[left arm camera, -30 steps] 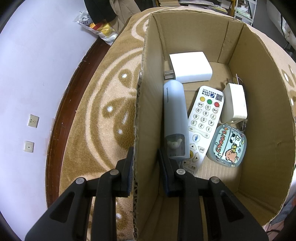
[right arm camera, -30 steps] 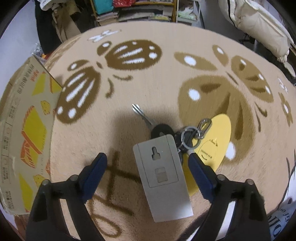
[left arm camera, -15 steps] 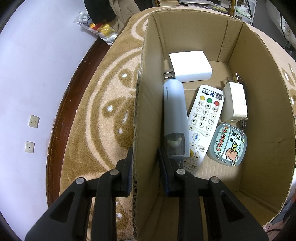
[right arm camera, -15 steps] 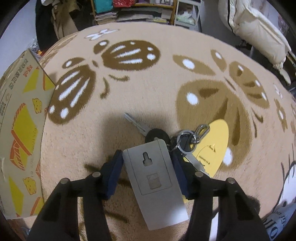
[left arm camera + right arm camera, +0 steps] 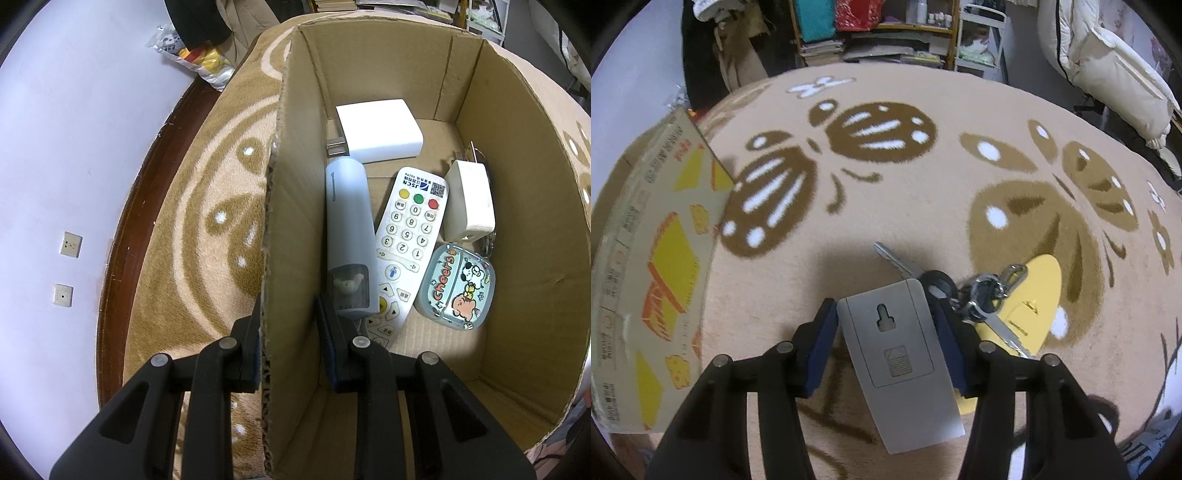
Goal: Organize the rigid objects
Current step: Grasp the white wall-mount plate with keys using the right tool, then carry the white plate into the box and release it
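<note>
Grey remote is sitting clamped between our right claw pads for carrying, keys just beyond; our left claw is pinching the box wall, steadying it.

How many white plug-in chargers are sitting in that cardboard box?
2. A large white charger lies at the far end of the cardboard box; a small cream charger lies by the right wall, beside the remote. Others may be hidden.
</note>
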A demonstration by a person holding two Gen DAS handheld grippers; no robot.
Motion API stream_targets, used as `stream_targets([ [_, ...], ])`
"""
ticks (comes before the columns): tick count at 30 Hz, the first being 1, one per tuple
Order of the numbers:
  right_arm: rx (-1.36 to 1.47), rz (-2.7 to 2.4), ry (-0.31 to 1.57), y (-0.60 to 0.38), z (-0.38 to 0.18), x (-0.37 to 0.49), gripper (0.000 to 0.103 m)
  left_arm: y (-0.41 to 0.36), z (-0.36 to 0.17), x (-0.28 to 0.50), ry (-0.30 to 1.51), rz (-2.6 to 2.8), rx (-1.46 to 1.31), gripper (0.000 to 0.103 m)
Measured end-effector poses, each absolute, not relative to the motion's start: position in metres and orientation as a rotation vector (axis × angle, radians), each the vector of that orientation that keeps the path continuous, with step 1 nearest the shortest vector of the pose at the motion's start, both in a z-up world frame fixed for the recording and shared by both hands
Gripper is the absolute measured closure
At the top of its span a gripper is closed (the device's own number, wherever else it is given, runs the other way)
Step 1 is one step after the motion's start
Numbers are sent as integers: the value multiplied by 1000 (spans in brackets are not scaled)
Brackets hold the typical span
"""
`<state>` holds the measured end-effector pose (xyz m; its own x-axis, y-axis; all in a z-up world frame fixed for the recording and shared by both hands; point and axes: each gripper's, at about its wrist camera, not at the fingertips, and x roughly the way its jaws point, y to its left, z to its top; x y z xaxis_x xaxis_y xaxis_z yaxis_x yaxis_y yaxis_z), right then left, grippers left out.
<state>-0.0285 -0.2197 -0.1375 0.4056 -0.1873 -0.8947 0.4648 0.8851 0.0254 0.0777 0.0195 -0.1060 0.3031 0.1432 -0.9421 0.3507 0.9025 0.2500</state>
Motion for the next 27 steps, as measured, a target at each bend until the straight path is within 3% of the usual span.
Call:
stream_targets([
  [27,237,-241,870,-176,-82,-13,52,17,-108,78,1266,-142,468,78],
])
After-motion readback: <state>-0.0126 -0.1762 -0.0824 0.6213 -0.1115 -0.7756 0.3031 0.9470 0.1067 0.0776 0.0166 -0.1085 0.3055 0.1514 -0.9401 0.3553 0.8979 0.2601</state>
